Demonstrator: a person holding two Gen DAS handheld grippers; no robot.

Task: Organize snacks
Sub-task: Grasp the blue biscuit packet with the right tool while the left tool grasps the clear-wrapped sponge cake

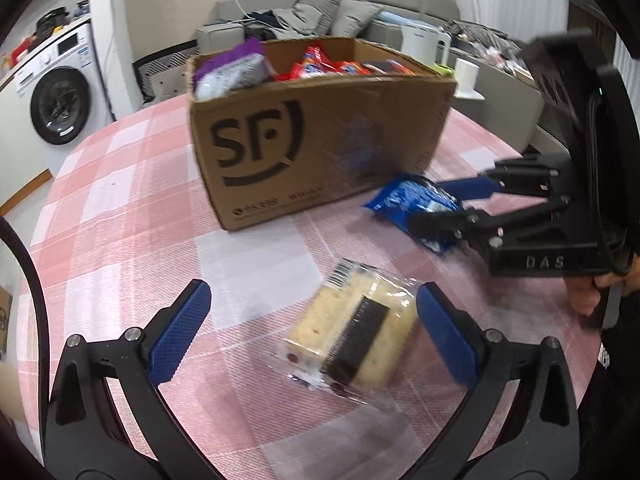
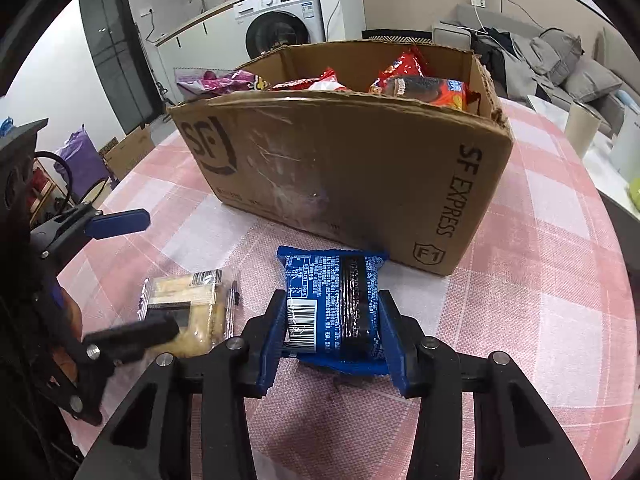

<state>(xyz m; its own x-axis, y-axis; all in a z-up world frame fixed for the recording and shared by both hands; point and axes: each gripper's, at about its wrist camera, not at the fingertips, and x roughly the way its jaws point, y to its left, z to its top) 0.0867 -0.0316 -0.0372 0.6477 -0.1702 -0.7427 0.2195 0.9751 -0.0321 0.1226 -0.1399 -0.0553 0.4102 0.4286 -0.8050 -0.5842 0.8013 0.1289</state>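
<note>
Checked pink surface [image 2: 540, 248], round, carrying everything. At its middle, an open box [image 2: 344, 168], already part-filled: purple bag at one end, red and orange packets along the rest, no lid flaps in the way. Just in front of the box, two snacks left outside, both flat on the surface and close together but apart. Blue pack [image 2: 334, 308], printed side and barcode up, near end sitting between the fingers [image 2: 274, 344] of the right gripper [image 2: 334, 354]; pads pressed against both long edges, wrapper pinched slightly, so clenched on the pack, though not yet lifted, judging by the pack lying level on the cloth. Clear-wrapped cake [image 1: 352, 332], pale with a dark band, barcode end toward the box, lying skewed between the wide-spread fingers [image 1: 182, 332] of the left gripper [image 1: 312, 336]; right pad near the wrapper, left pad well apart from it, nothing held. Step in hand, by the look of it: gathering the last two loose snacks, right one grasped, left one only framed. Next for the right: lift clear of the front wall, carry over the rim, release into a gap among the red packets. Next for the left: centre on the cake, turn to match its slant, close gently since the wrapper is slick and the cake soft.
</note>
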